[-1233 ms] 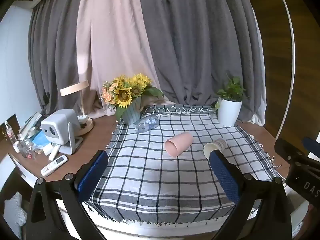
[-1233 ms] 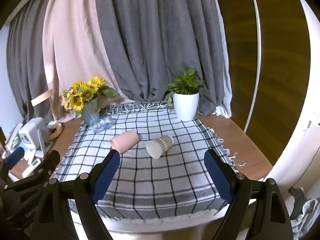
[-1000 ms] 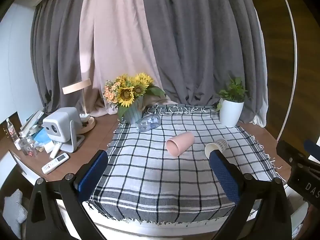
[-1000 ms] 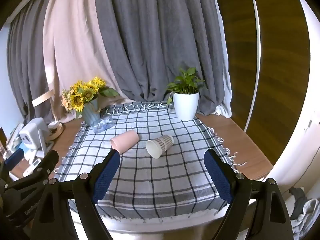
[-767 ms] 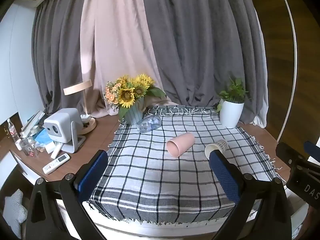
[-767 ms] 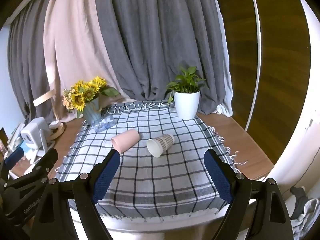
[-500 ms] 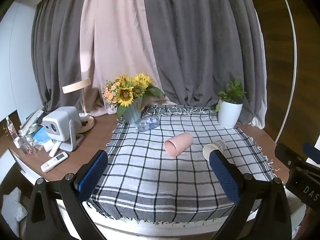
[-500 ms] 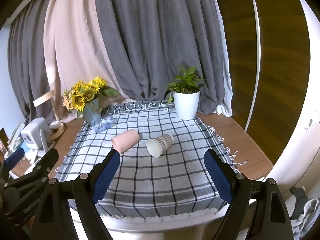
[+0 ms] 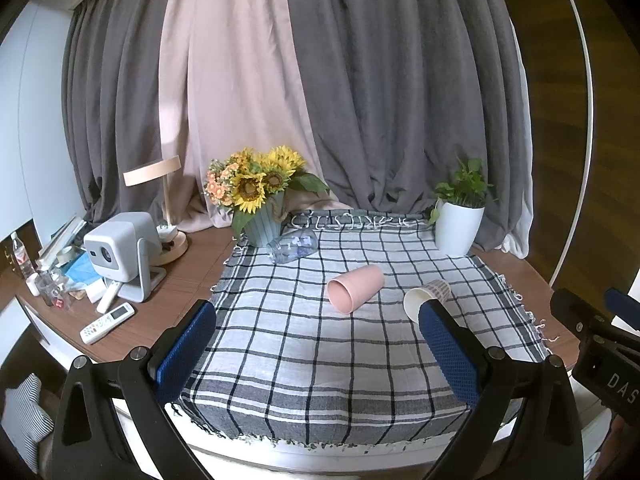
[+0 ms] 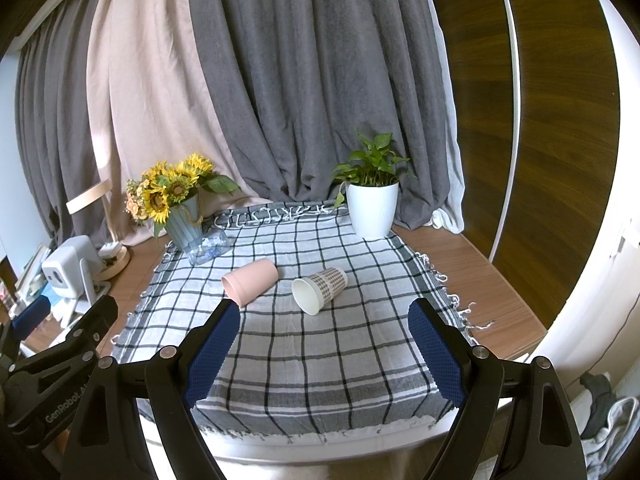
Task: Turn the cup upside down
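Both the left gripper (image 9: 316, 320) and right gripper (image 10: 324, 320) were spread wide, holding nothing. Pink cup (image 10: 250, 281) and checked paper cup (image 10: 319, 289) lay sideways on the plaid cloth (image 10: 304, 360).

Pink cup (image 9: 355, 288) on its side, left tool (image 9: 318, 346) spread

Between the right gripper's (image 10: 323, 326) textured blue rubber pads (image 10: 436, 360) lies a woven, matt checked cotton cloth (image 10: 320, 360). Beyond the fingertips rest 2 cups: a smooth matt pink plastic cup (image 10: 250, 282) and a checked paper cup (image 10: 319, 289). Further off, a clear glossy glass jar (image 10: 208, 247) and a ribbed white planter (image 10: 371, 210). Brown wood-grain tabletop (image 10: 460, 264) outside the right finger.
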{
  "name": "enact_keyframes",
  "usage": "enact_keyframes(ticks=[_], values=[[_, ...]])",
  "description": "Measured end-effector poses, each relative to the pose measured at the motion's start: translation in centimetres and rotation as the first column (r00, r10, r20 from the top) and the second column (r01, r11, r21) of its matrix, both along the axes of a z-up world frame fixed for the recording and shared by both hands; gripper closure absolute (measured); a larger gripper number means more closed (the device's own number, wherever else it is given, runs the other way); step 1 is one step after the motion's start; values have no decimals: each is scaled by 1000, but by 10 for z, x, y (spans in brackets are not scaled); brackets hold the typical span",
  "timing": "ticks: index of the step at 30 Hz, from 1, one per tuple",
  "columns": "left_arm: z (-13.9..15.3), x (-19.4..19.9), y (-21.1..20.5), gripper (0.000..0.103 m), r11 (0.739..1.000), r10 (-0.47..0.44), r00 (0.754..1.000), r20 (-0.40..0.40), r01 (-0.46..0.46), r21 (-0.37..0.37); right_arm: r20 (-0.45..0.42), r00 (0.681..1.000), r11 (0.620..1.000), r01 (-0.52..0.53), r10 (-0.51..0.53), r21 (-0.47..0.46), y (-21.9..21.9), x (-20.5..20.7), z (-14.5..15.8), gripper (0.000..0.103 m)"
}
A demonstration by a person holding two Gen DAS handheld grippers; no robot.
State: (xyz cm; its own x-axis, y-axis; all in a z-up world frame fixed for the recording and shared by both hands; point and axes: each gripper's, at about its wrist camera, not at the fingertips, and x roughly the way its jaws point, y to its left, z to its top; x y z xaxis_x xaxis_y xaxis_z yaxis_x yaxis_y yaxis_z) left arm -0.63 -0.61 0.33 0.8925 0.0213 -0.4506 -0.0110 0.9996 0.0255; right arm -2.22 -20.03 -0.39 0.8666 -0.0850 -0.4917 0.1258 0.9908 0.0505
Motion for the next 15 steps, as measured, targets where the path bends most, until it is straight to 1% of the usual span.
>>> enact_keyframes(ticks=[15], values=[[-1,-1,0,0,1000,-1,1000,0,1,-2,2,1000,1000,-2,2,5,0,-4,2,17]])
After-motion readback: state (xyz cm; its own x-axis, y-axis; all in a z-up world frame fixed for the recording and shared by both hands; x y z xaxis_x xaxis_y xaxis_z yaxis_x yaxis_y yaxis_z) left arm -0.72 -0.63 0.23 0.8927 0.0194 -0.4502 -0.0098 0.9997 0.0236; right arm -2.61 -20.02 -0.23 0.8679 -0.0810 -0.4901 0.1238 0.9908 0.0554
